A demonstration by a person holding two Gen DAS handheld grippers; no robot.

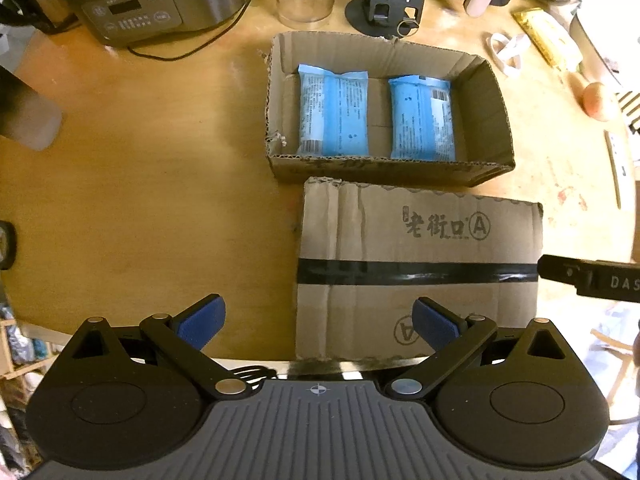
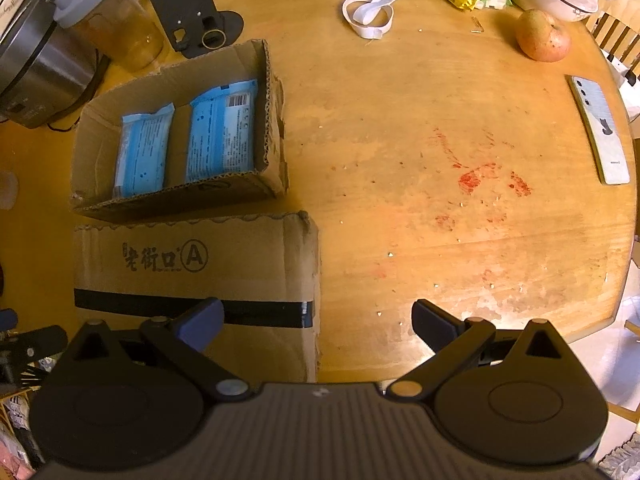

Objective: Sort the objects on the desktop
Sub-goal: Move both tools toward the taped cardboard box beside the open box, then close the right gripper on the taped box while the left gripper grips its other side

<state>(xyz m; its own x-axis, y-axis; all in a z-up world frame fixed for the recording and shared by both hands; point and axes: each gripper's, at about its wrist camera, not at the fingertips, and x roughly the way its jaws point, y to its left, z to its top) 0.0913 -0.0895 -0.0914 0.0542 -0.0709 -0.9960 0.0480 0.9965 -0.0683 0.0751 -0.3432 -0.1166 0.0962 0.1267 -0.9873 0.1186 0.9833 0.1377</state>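
Left claw (image 1: 318, 326) hangs released over the counter's (image 1: 140, 184) near edge, right claw (image 2: 318, 326) released too, both empty. Beyond the taped box (image 1: 416, 268) sits the open carton (image 1: 486, 92), holding two blue packets (image 1: 334, 114) side by side.

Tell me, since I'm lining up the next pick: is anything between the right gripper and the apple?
Nothing visible. Bare wooden table lies between the open right gripper and the apple; the phone sits off to the side.

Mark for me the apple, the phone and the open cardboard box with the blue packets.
apple (image 2: 542, 36): right wrist view, middle of its skin.
phone (image 2: 600, 130): right wrist view, centre of its back.
open cardboard box (image 1: 486, 116): left wrist view, inner right wall.
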